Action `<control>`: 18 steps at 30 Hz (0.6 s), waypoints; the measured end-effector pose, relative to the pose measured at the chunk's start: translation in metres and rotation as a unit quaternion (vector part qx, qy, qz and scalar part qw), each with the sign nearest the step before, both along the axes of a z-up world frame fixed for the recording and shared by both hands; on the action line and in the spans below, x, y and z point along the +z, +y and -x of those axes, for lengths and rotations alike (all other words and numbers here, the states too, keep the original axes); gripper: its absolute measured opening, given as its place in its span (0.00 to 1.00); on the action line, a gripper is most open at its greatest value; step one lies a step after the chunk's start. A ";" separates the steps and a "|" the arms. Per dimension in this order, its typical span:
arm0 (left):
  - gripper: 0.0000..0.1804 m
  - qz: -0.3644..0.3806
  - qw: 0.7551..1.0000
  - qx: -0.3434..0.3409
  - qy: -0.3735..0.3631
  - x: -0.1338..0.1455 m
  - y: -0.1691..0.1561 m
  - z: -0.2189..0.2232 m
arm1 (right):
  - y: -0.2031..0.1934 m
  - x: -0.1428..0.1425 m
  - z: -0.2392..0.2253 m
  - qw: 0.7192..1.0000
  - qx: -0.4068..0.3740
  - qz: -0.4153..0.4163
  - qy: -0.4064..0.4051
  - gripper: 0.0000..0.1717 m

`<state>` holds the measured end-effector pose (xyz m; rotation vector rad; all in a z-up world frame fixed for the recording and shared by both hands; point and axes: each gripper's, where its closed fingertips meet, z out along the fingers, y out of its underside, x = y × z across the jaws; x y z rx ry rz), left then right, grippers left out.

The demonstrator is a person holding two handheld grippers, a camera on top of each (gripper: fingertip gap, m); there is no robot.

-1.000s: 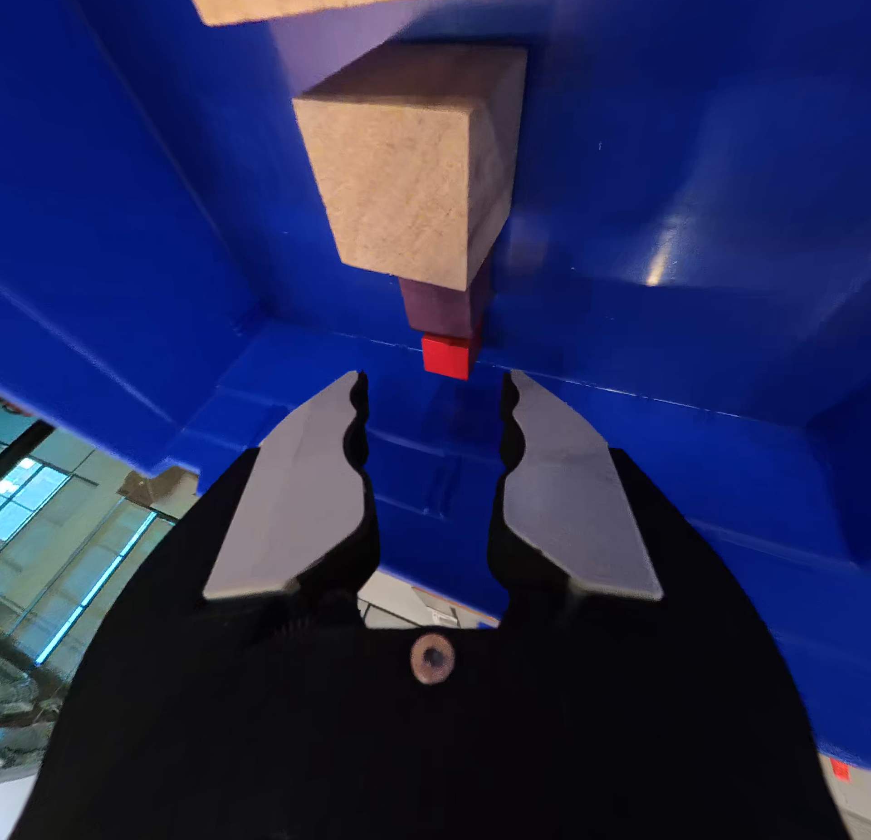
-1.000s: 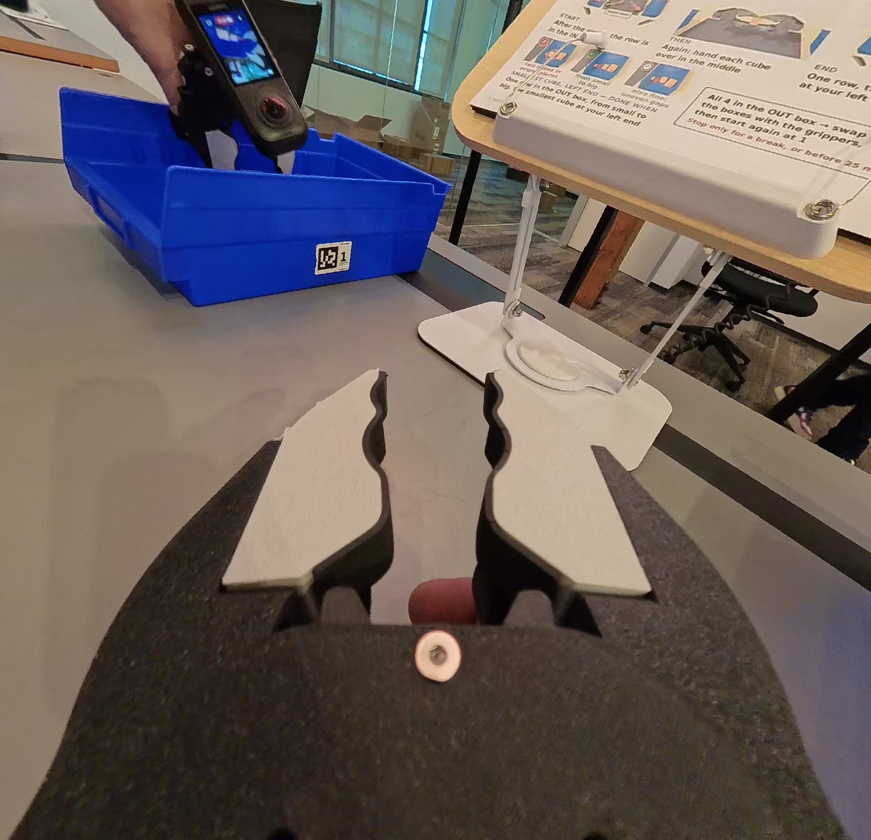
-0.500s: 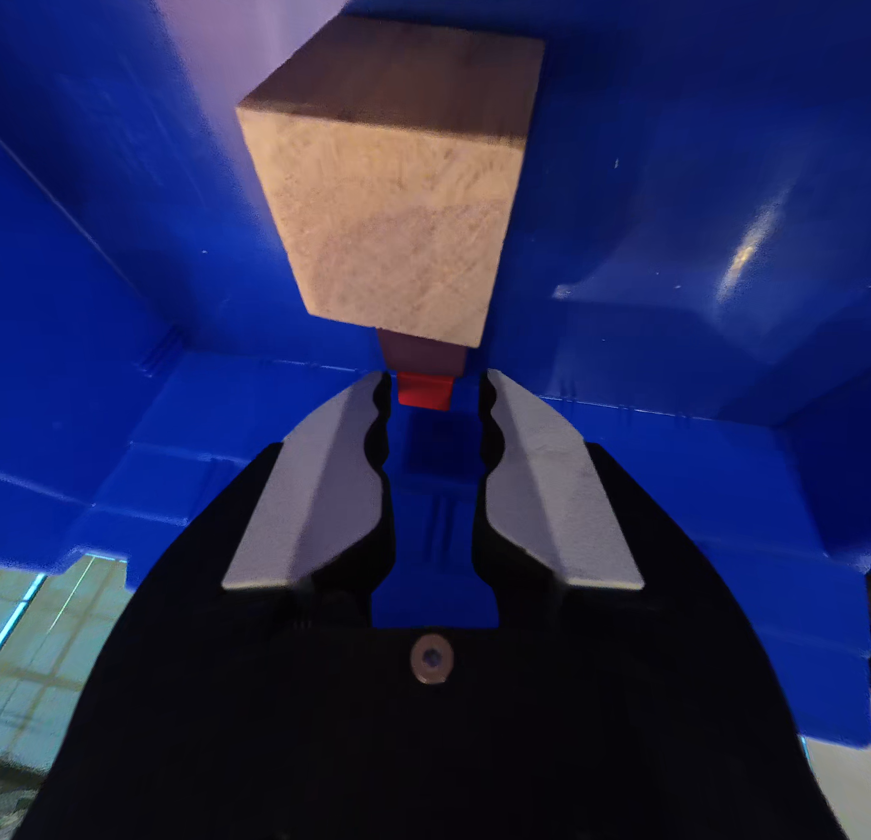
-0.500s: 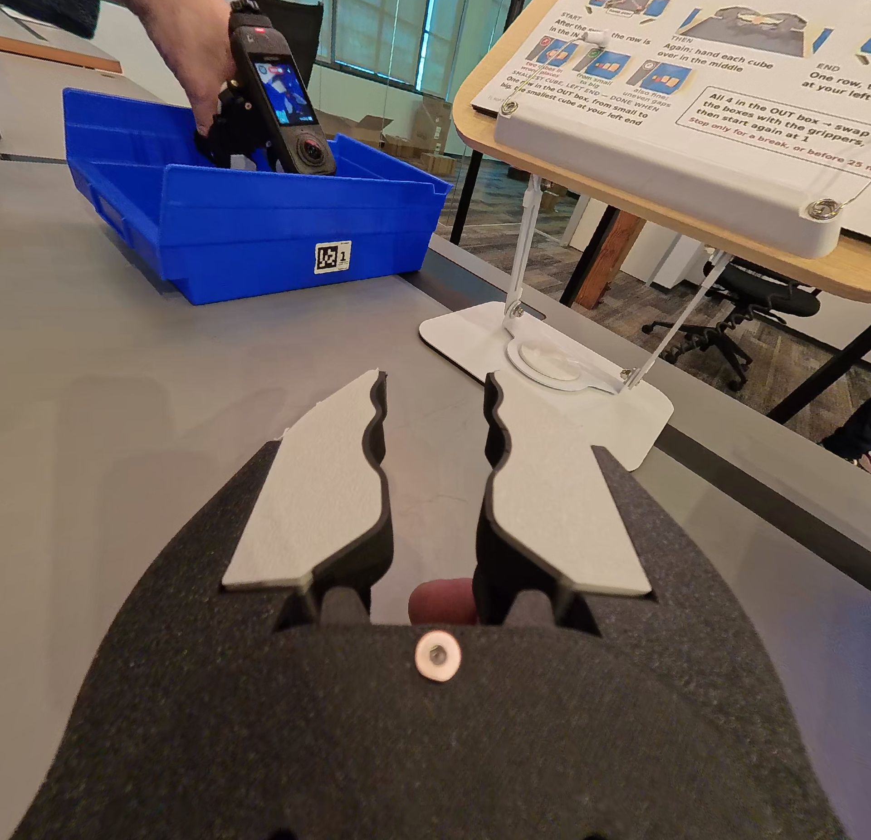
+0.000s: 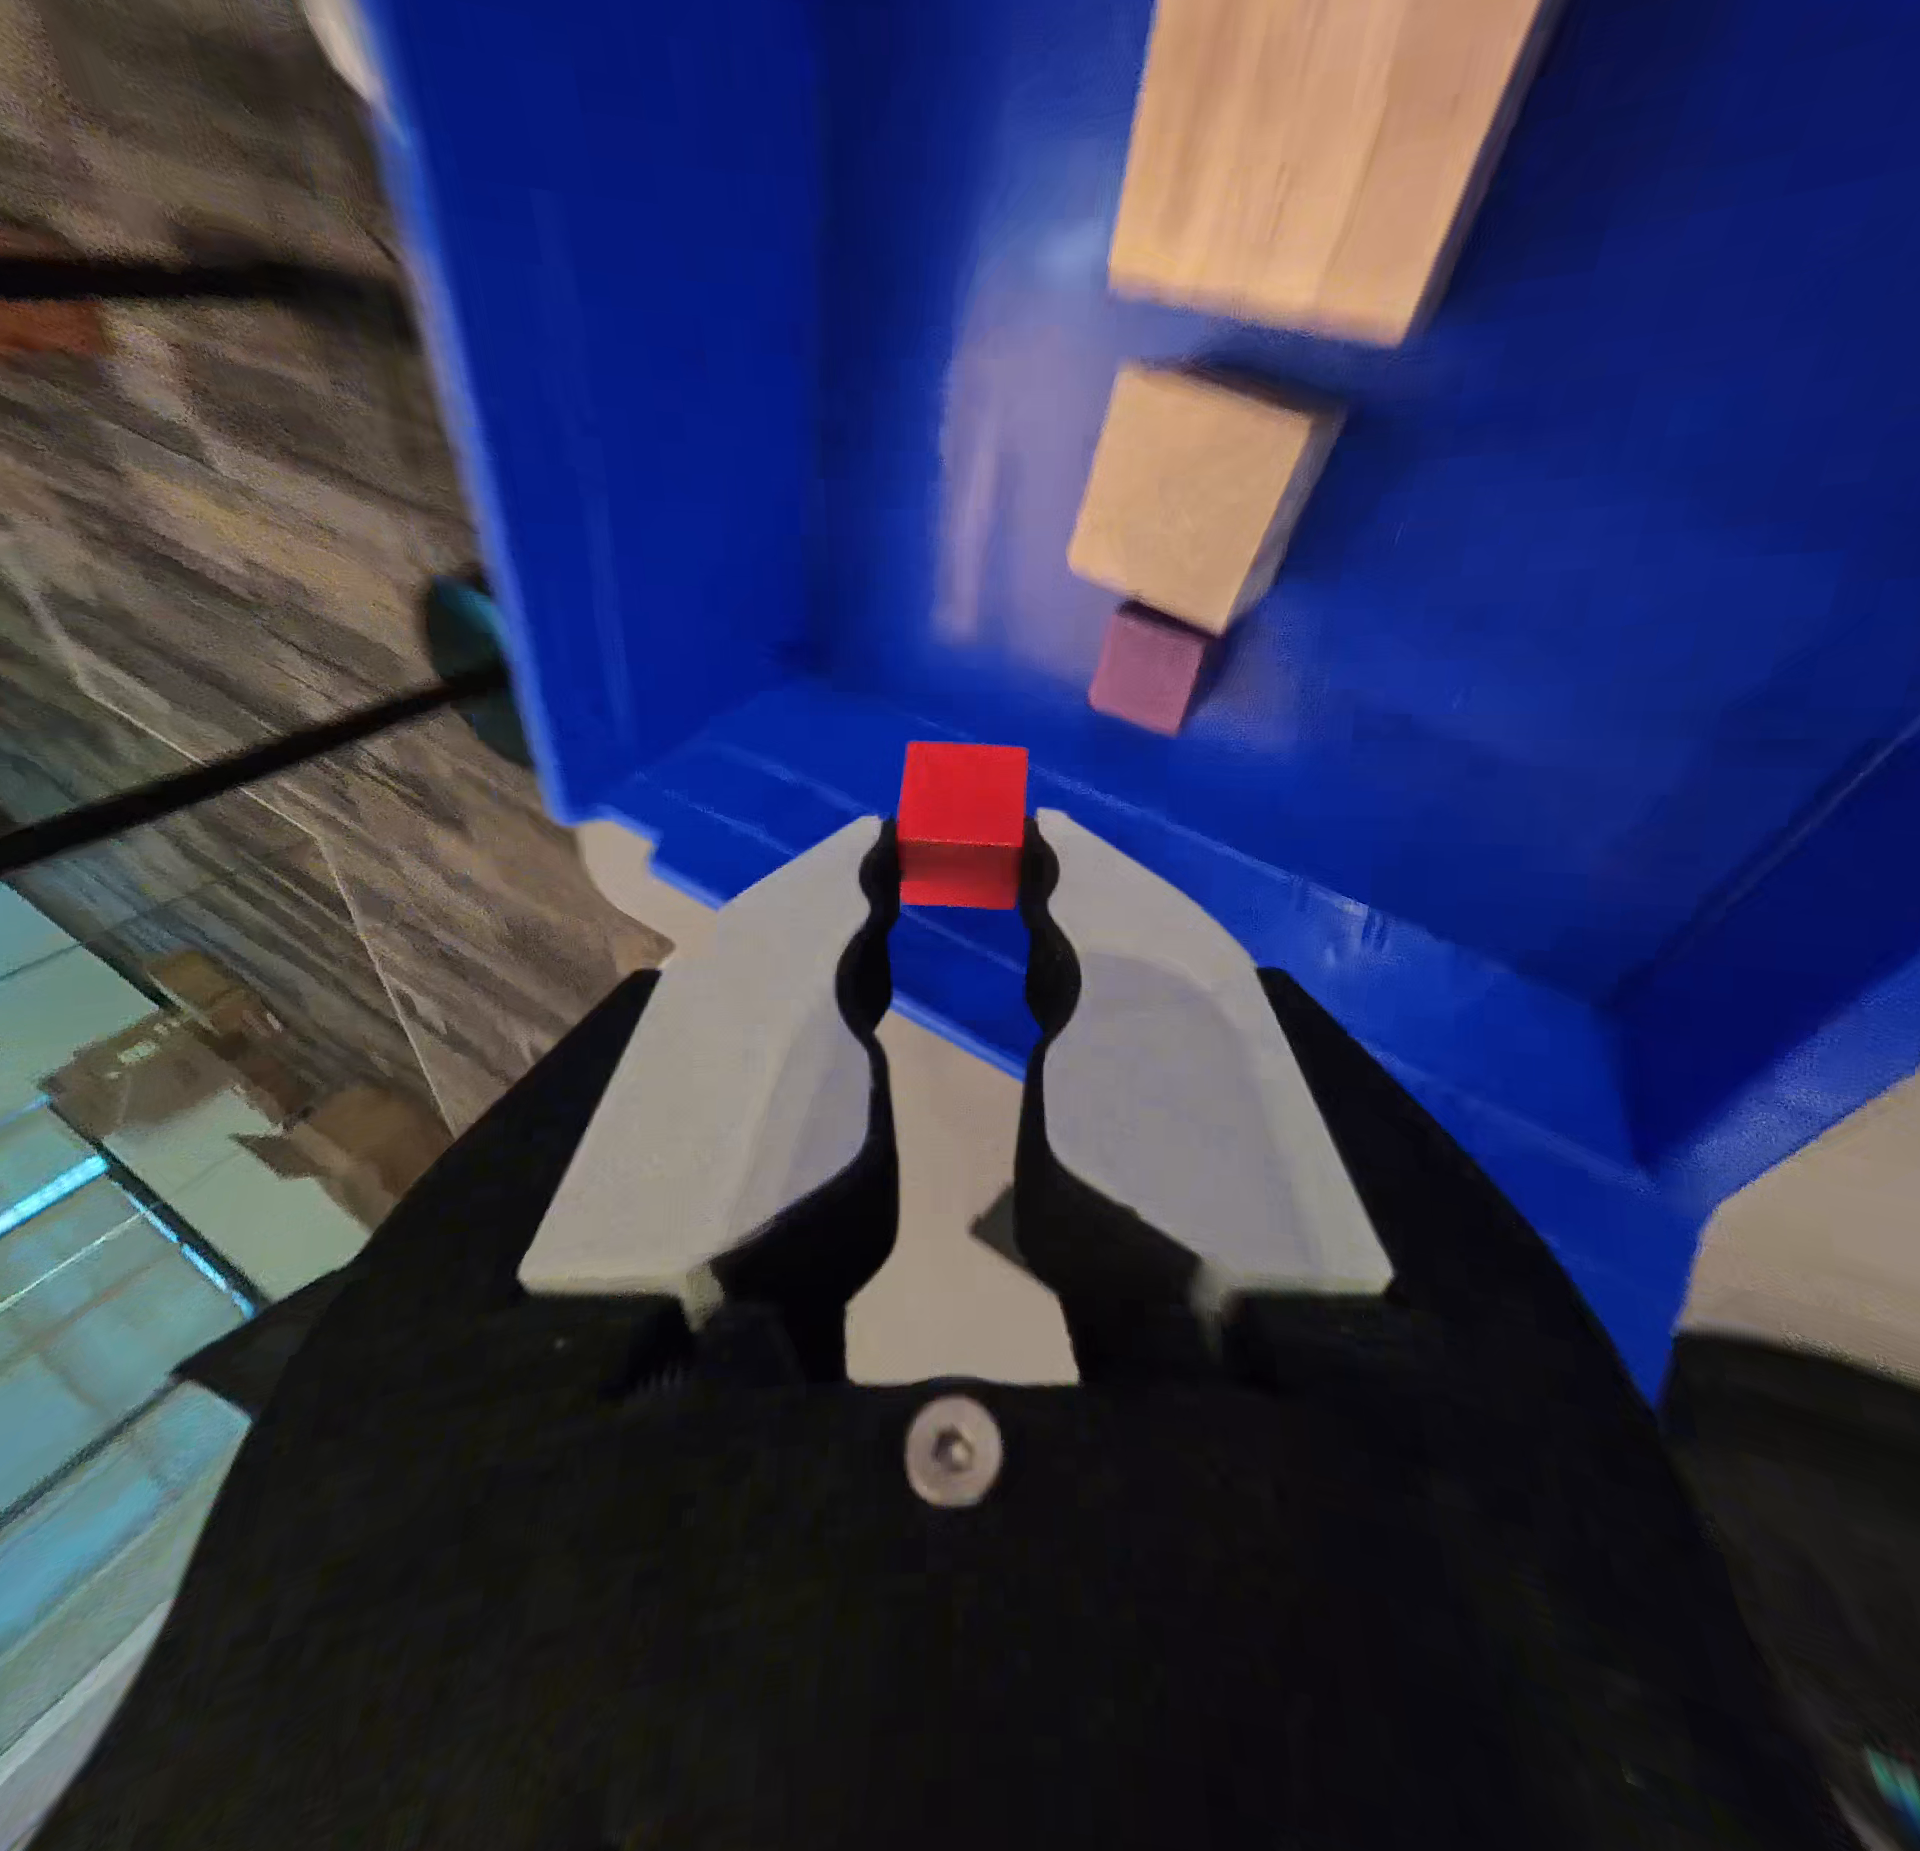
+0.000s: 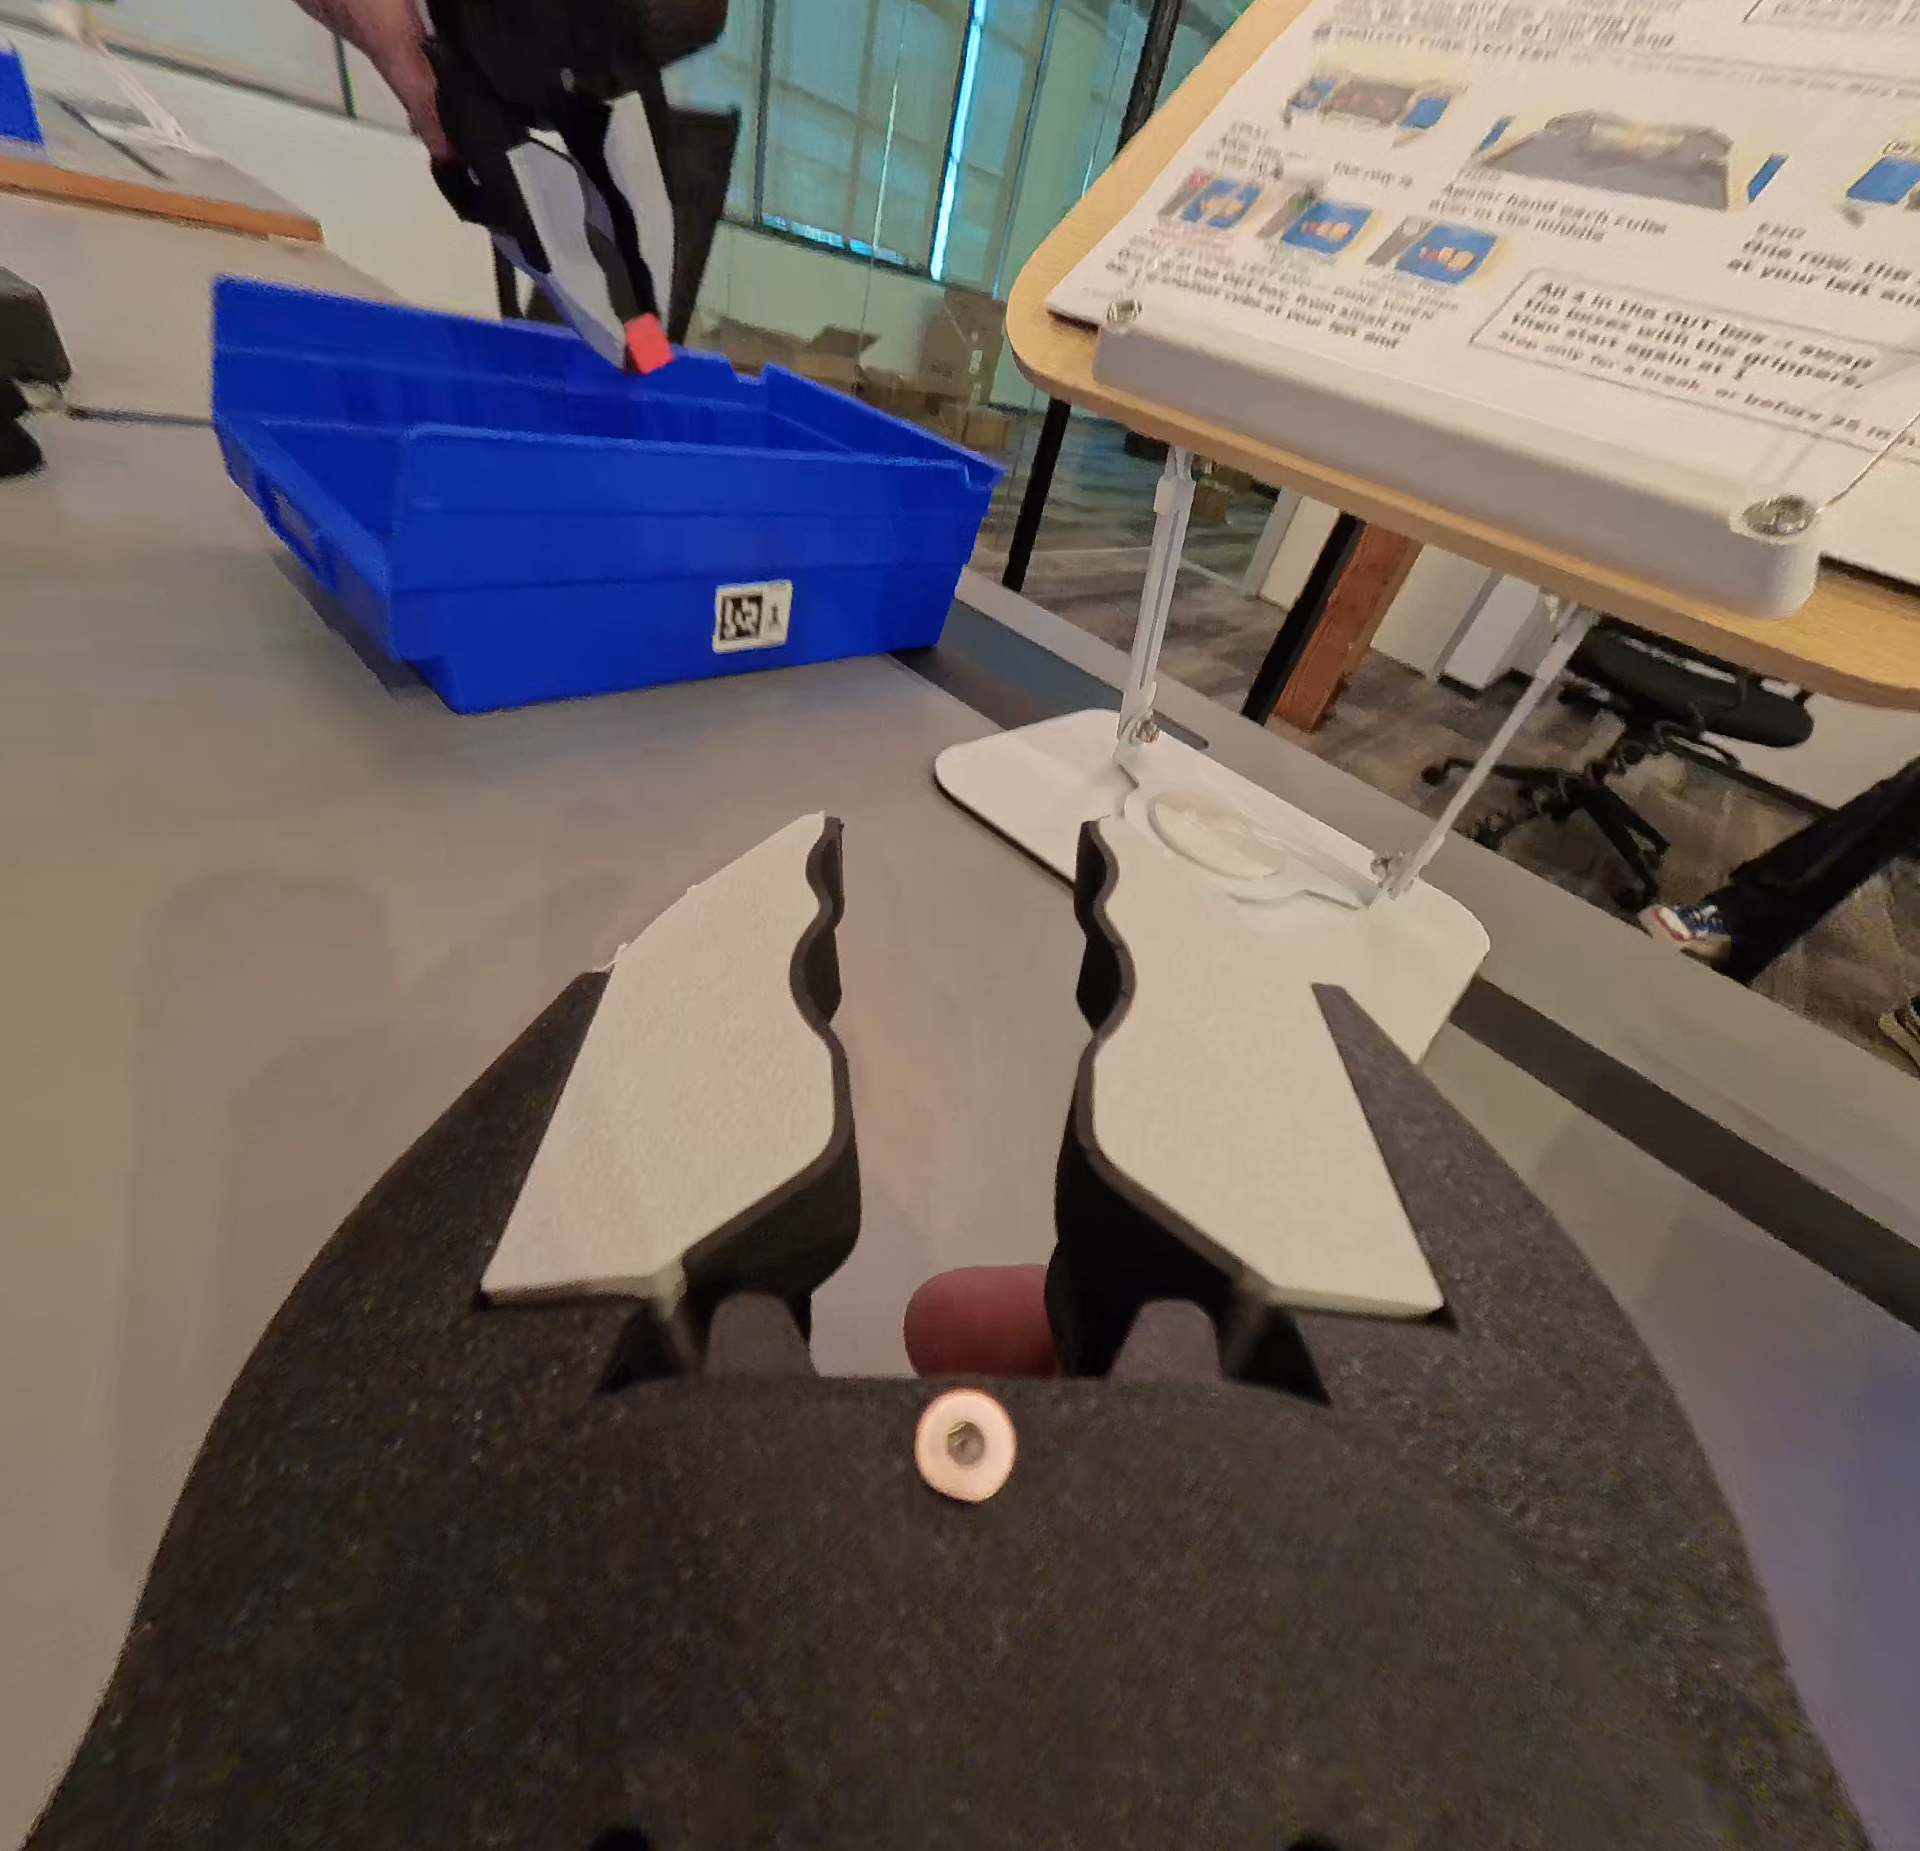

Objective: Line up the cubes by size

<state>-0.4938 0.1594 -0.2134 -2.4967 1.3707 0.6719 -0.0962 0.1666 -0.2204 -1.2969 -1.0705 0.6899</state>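
a: left wrist view: left hand-held gripper [image 5: 961, 845] pinches the red cube [image 5: 961, 814] above the blue bin [image 5: 1351, 970].

b: carry it level (right hand-held gripper [image 6: 956, 856] gapes empty over the table [image 6: 312, 845]).

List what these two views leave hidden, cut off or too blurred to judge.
- Largest wooden cube: left wrist view, cut off by the top edge and blurred.
- Blue bin floor: right wrist view, hidden by its near wall, so the cubes inside are unseen.
- Left gripper top: right wrist view, blurred and cropped at the top edge.
- Instruction board: right wrist view, cut off on the right, blurred.
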 end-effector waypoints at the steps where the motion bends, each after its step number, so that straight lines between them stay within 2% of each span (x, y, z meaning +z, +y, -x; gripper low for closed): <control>1: 0.12 -0.041 0.999 -0.015 -0.022 0.016 0.002 -0.016 | -0.004 0.006 0.001 1.000 0.012 -0.002 0.019 0.25; 4: 0.12 -0.147 0.980 -0.077 -0.107 0.063 0.001 -0.084 | -0.020 0.038 0.006 0.996 0.068 -0.027 0.057 0.24; 8: 0.12 -0.226 0.941 -0.177 -0.178 0.108 -0.014 -0.181 | -0.050 0.087 0.020 0.977 0.188 -0.089 0.043 0.23; 11: 0.12 -0.253 0.913 -0.242 -0.209 0.126 -0.029 -0.247 | -0.052 0.123 0.020 0.966 0.238 -0.088 0.048 0.23; 13: 0.12 -0.266 0.887 -0.283 -0.249 0.135 -0.039 -0.289 | -0.054 0.142 0.014 0.959 0.253 -0.115 0.054 0.22; 18: 0.12 -0.281 0.862 -0.336 -0.257 0.140 -0.049 -0.355 | -0.068 0.160 -0.006 0.939 0.267 -0.211 0.041 0.21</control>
